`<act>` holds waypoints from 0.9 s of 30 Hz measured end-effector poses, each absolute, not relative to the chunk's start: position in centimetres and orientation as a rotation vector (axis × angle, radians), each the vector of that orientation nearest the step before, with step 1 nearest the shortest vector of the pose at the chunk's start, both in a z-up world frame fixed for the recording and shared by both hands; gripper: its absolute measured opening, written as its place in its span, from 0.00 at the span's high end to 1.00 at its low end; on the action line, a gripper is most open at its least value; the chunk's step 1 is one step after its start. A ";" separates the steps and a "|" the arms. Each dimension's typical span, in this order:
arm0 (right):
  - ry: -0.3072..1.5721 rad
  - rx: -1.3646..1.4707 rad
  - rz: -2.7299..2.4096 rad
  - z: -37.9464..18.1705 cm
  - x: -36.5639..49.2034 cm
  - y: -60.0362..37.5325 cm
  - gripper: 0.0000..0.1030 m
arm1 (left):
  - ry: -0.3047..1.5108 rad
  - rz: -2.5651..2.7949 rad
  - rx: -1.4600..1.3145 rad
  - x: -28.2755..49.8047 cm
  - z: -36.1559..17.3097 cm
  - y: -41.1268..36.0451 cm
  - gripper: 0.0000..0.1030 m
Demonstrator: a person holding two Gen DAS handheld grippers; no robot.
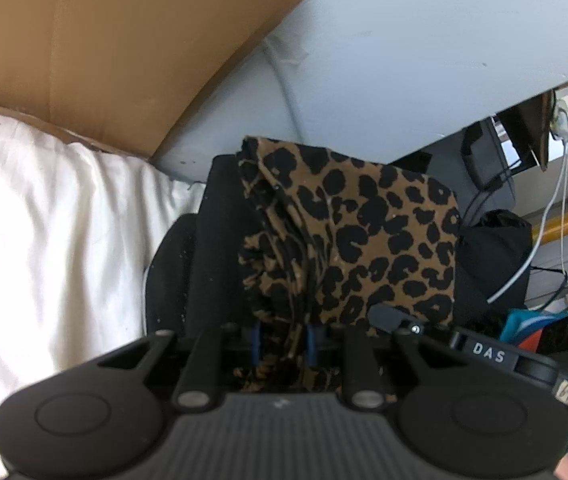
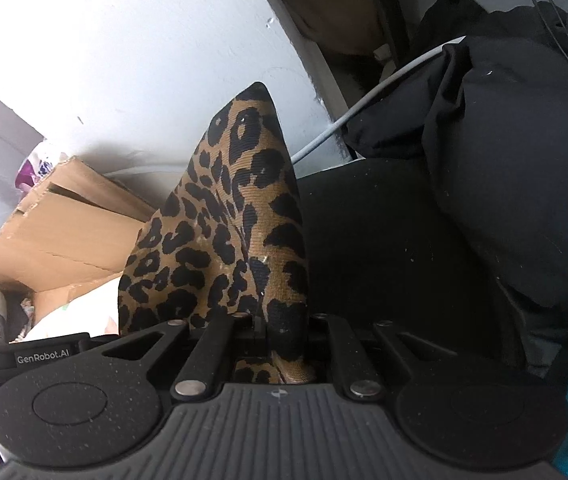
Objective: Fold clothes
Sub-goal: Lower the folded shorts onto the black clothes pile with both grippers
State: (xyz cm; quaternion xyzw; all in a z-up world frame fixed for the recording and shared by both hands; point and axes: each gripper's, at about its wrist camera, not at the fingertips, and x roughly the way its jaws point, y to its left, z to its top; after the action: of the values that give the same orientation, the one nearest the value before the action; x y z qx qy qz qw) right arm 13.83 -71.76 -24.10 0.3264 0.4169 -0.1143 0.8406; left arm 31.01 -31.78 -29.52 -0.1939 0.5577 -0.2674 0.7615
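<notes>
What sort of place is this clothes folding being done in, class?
Probably a cluttered bedroom at home: white bedding, cardboard boxes against the wall, and charger cables by stacked belongings. Both grippers hold a leopard-print garment.

Black ribbed tongs [image 2: 261, 330] with silver pivot pins, "GenRobot.AI" lettering.

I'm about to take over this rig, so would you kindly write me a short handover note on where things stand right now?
Left claw: shut on the leopard-print garment, bunched fabric between its fingers.
Right claw: shut on the same garment, whose fabric rises in a peak ahead of it.
Position: the garment is held up off the black clothes beneath; white bedding and a cardboard box lie to the left.
Done: both grips secured. How far folding has gone cannot be told.
Left: lay it flat and finish folding, probably on the bedding.
</notes>
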 end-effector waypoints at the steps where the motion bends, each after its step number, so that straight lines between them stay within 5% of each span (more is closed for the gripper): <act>1: 0.882 0.684 -0.243 -24.2 13.9 -71.8 0.94 | 1.210 -0.580 -0.429 31.1 -29.7 -31.8 0.79; 12: 0.856 0.493 -0.295 -25.5 14.9 -71.7 0.87 | 1.156 -0.537 -0.433 31.8 -31.5 -31.8 0.77; 16: 0.842 0.400 -0.336 -24.9 14.5 -71.1 0.77 | 1.160 -0.528 -0.419 31.6 -31.2 -31.4 0.74; 27: 0.711 0.266 -0.312 -21.8 10.9 -68.9 0.76 | 1.121 -0.506 -0.321 31.4 -27.2 -30.6 0.69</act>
State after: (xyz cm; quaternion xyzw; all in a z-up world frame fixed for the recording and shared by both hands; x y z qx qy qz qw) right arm 10.95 -68.86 -21.83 0.1292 0.3456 -0.1518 0.9169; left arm 31.36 -30.62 -27.18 -0.1500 0.5235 -0.2365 0.8047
